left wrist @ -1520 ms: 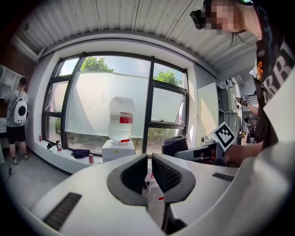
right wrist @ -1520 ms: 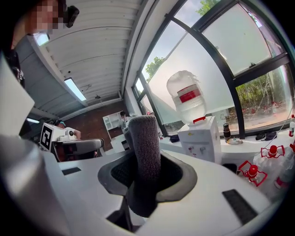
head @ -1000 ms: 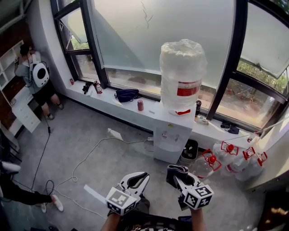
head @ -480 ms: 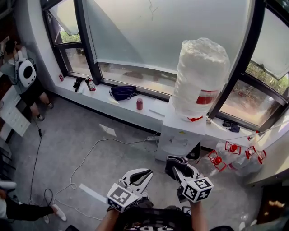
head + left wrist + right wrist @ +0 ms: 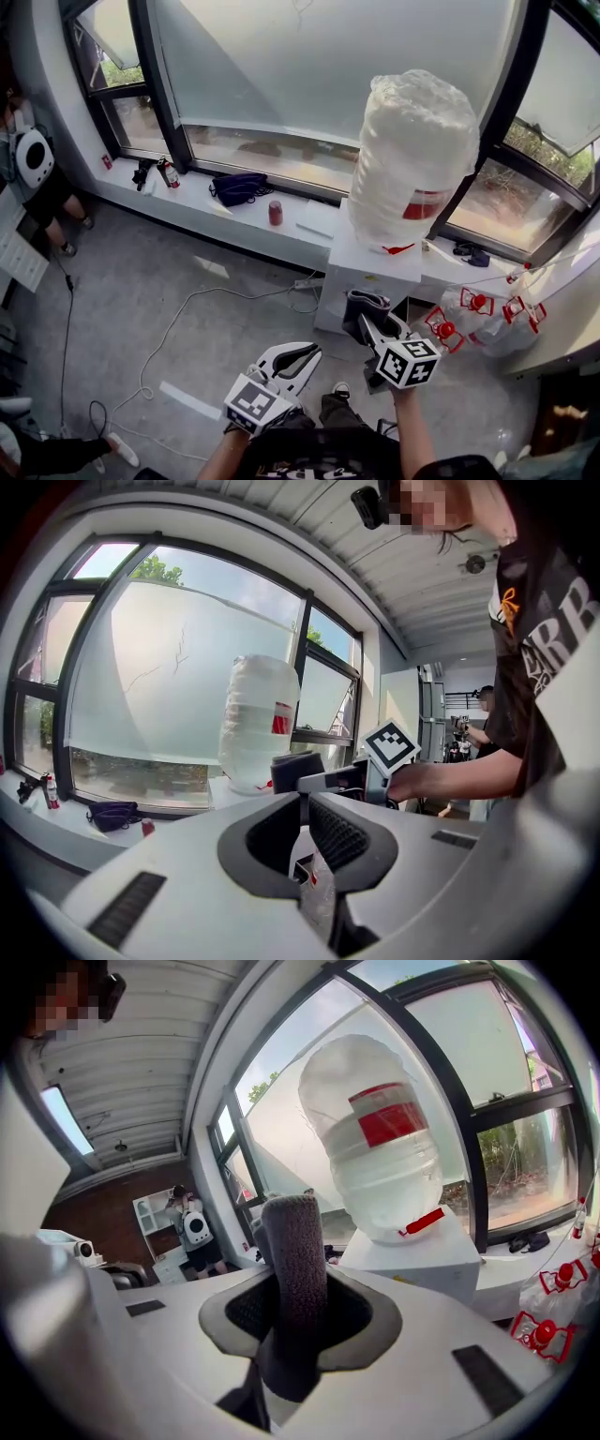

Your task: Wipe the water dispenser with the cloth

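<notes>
Against the far window ledge (image 5: 202,208), the white box-shaped water dispenser (image 5: 370,274) is standing with a big plastic-wrapped water bottle (image 5: 412,155) sitting upside down on its top. No wiping is showing yet. The dark grey folded cloth (image 5: 366,307) is hanging in the air just on the near side of the dispenser's front, apart from it as far as I can judge, so the whole wipe is waiting to be done.

The right gripper (image 5: 367,330) is carrying the cloth, its jaws pressing the fold from both sides while the rounded top is standing up above them. Nearer and to the left, the left gripper (image 5: 305,354) is holding nothing, its jaws sitting drawn together to a thin slit. Clear red-capped bottles (image 5: 478,314) are lying to the dispenser's right.
</notes>
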Demonstrator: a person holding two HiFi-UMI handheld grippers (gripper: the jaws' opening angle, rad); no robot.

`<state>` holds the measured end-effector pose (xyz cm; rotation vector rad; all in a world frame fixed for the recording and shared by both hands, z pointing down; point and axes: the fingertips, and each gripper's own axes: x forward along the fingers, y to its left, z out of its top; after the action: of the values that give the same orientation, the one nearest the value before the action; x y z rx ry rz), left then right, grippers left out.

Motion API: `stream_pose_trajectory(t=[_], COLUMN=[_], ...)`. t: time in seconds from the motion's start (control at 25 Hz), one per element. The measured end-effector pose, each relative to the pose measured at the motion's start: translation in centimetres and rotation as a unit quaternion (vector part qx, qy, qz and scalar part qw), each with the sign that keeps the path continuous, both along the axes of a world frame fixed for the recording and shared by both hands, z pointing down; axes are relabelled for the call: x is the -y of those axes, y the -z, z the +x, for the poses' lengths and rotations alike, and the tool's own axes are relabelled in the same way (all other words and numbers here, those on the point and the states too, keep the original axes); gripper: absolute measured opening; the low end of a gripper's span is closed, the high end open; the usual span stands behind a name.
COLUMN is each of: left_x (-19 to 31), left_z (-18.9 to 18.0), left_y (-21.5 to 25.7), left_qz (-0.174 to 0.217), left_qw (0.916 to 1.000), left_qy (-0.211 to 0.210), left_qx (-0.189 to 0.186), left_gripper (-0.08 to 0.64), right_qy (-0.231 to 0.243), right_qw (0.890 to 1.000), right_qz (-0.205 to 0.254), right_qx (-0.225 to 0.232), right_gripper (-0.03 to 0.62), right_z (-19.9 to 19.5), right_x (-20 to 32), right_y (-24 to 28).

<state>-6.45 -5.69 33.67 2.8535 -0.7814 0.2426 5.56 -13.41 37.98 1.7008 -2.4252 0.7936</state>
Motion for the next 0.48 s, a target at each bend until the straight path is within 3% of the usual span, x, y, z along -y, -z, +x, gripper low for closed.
stream_pose_trajectory(t=[0.48], left_x=[5.9], left_z=[1.4], left_y=[0.1], left_qz=[0.007], left_qw=[0.9961], left_qy=[0.084], left_qx=[0.026], left_gripper=[0.043], right_qy=[-0.006], right_qw=[0.995], right_qz=[-0.074], right_qx=[0.063], right_gripper=[0.117], right_z=[1.5], right_x=[12.3], right_y=[-5.4])
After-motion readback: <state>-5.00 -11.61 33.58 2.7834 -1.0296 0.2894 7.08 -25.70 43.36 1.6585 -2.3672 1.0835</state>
